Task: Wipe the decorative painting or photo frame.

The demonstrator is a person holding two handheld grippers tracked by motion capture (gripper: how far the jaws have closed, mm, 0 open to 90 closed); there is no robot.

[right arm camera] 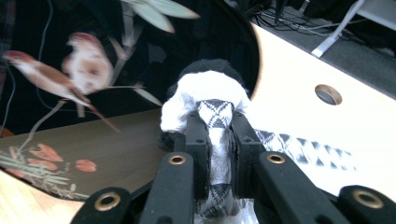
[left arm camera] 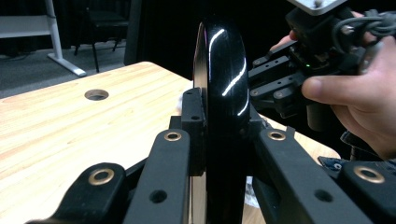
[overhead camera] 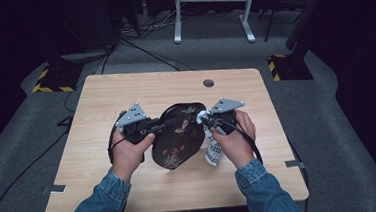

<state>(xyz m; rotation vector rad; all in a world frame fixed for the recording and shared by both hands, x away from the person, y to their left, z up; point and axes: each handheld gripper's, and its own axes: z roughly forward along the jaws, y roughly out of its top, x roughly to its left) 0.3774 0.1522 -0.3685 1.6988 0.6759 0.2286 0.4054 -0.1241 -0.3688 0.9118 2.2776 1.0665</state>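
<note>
A glossy black oval tray (overhead camera: 178, 134) painted with birds and flowers is held tilted above the wooden table (overhead camera: 125, 90). My left gripper (overhead camera: 163, 124) is shut on the tray's left rim; seen edge-on, the tray (left arm camera: 224, 93) stands between its black jaws. My right gripper (overhead camera: 201, 119) is shut on a white cloth with a black pattern (overhead camera: 213, 149), whose bunched end (right arm camera: 205, 93) presses against the tray's painted face (right arm camera: 93, 70). The cloth's tail hangs down under the right hand. The right gripper (left arm camera: 280, 84) shows beyond the tray in the left gripper view.
A round cable hole (overhead camera: 208, 83) sits near the table's far edge. Behind the table are a white desk frame (overhead camera: 212, 14), cables on the grey floor and yellow-black striped stand bases (overhead camera: 54, 80).
</note>
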